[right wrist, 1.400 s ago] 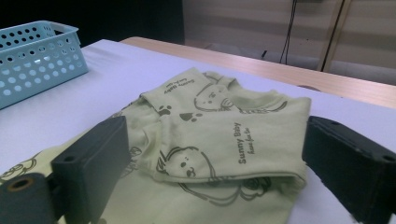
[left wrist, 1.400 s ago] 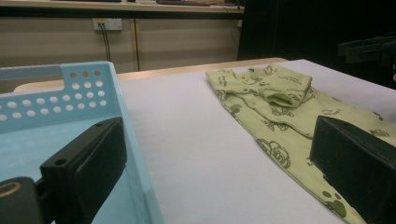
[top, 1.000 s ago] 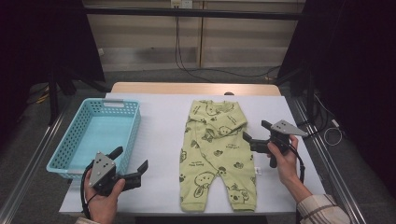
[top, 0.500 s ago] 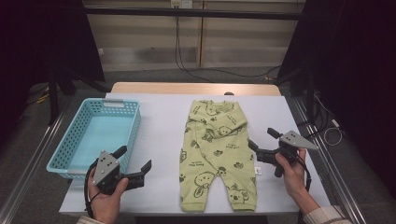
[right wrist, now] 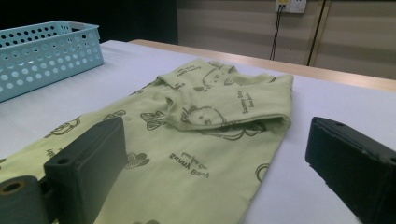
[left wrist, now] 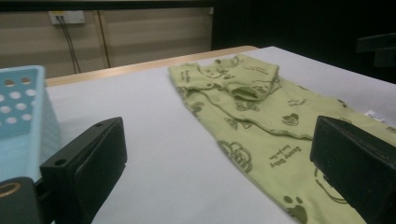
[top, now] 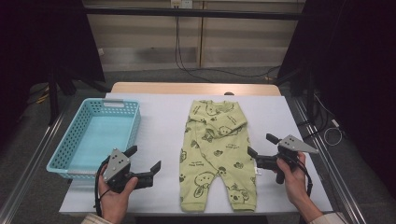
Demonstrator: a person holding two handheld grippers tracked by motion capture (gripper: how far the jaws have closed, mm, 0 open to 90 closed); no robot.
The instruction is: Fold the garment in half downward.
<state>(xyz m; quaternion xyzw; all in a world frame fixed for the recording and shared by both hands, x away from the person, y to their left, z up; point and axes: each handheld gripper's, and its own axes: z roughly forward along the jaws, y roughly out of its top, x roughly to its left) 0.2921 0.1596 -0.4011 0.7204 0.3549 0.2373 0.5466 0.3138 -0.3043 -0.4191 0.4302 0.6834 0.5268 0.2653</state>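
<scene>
yellow-green baby romper [top: 216, 151] lies flat on the white table cover [top: 163, 121], legs toward the person, printed with dark cartoon dogs and lettering; its sleeves are folded in across the chest. in the right gripper view the folded sleeve [right wrist: 224, 109] sits as a raised band over the body of the garment.

left gripper [top: 145, 162] — held in the person's left hand [top: 114, 196] at the near left of the table, between the basket and the romper's left leg, apart from the cloth. jaws wide apart, nothing between them; the left gripper view shows bare table cover and the romper's edge past the jaws.

right gripper [top: 261, 147] — held in the right hand [top: 292, 179], just beside the romper's right edge at hip height. jaws spread wide, holding nothing.

light blue perforated plastic basket [top: 70, 154] stands at the table's left, well apart from the romper.
</scene>
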